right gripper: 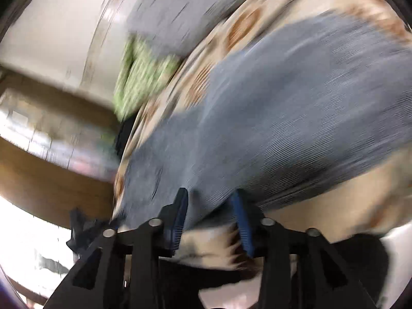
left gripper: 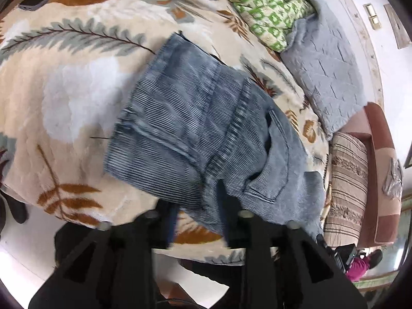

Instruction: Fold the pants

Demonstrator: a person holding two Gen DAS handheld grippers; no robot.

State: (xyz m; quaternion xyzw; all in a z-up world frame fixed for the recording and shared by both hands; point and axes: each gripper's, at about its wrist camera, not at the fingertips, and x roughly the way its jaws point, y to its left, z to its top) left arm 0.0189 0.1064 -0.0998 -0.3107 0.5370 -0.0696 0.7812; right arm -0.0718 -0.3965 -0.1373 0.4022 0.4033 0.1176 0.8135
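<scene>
1. While the left hand-held gripper (left gripper: 199, 206) angles down over the near edge of the bed (left gripper: 64, 97), its two dark fingers (left gripper: 230, 206) stand apart; the near hem of the pants (left gripper: 195, 118) lies between them, the right finger lying over the cloth, the left one blurred beside the hem; whether the pads press the fabric cannot be told.
2. Seen from the right wrist, the right hand-held gripper (right gripper: 211, 206) tilts less steeply, its blue-padded fingers (right gripper: 180, 213) spread; the edge of the pants (right gripper: 283, 118) sits at the fingertips, and bare blanket shows in the gap behind; this view is heavily smeared.
3. No container appears in either view.
4. Folded into a compact blue ribbed-denim bundle, the pants lie on the leaf-printed cream blanket (left gripper: 77, 51) that covers the bed; in the left view the long axis runs from the near right, by the fingers, up and away to the left; a pocket opening shows on the right-hand part.
5. Farther off lie a green-and-white patterned quilt (left gripper: 262, 7) and a grey quilted pad (left gripper: 327, 77) along the far side; a striped pillow (left gripper: 347, 185) sits at the right; a pale wall (left gripper: 386, 64) stands behind.
</scene>
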